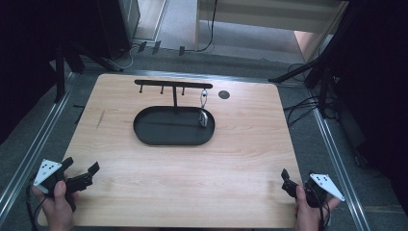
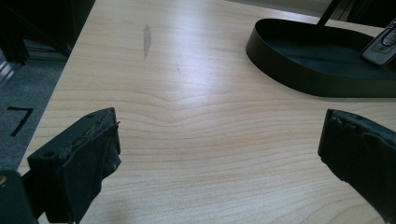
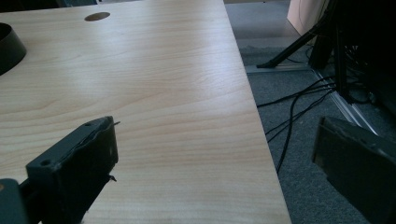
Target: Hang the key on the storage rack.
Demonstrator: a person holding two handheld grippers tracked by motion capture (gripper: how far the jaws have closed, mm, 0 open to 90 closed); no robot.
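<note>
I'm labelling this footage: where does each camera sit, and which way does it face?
High view: above the person's side, looking forward and down on the table; both hands show.
Left gripper view: on the left hand-held gripper, facing the black tray.
Right gripper view: on the right hand-held gripper, facing the table's edge and the floor cables.
Both gripper views share the tray.

No legible text or labels.

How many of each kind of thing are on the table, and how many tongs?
Black oval tray with hook rack: 1
Car key hanging from the rack: 1
Tongs: 2, left tongs and right tongs, both open
Total: 4
</note>
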